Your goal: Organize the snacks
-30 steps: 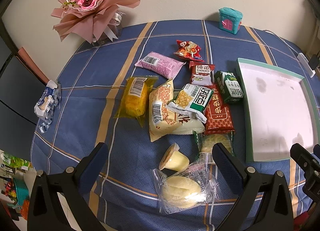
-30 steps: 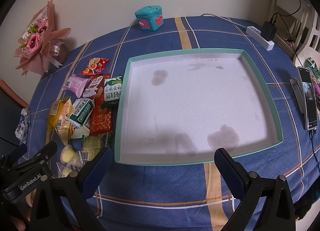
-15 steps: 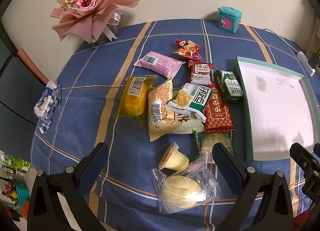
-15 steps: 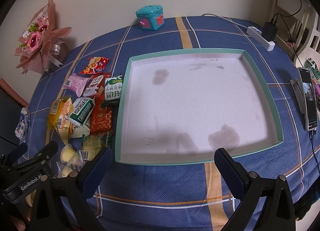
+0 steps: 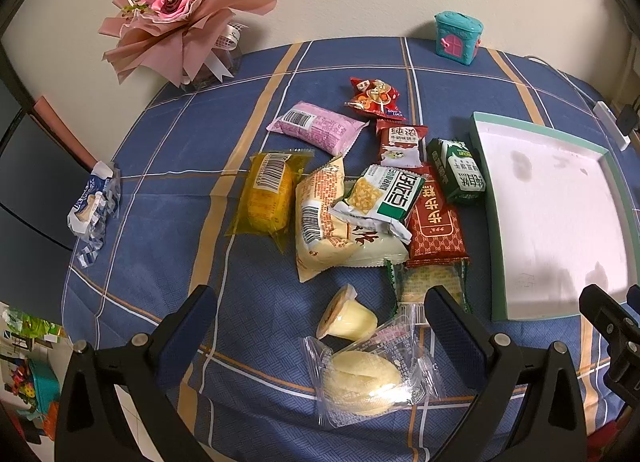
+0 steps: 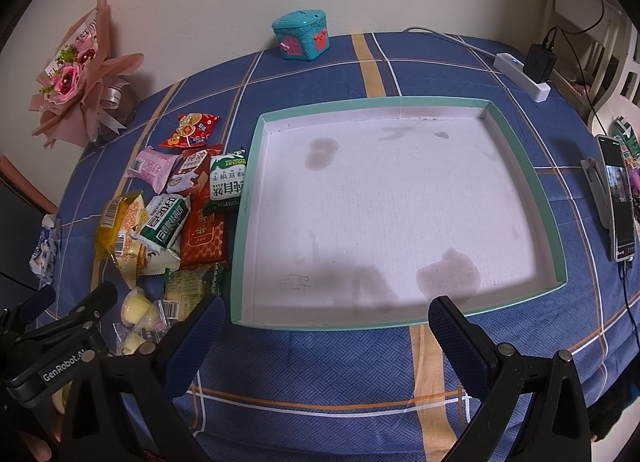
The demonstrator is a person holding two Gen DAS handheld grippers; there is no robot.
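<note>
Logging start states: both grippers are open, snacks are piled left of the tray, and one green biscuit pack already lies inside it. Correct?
Not quite. The tray holds nothing; the green biscuit pack lies on the cloth against its left wall, as the right wrist view shows. Both grippers, left and right, are open.

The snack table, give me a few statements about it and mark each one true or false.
1. The tray holds no snacks. True.
2. The left gripper is shut on the jelly cup. False: its fingers are spread wide and grip nothing; the cup lies on the cloth between them.
3. The green biscuit pack lies right beside the tray's left rim. True.
4. The pink packet is inside the tray. False: it lies on the tablecloth, left of the tray.
5. The right gripper is open, near the tray's front rim. True.
</note>
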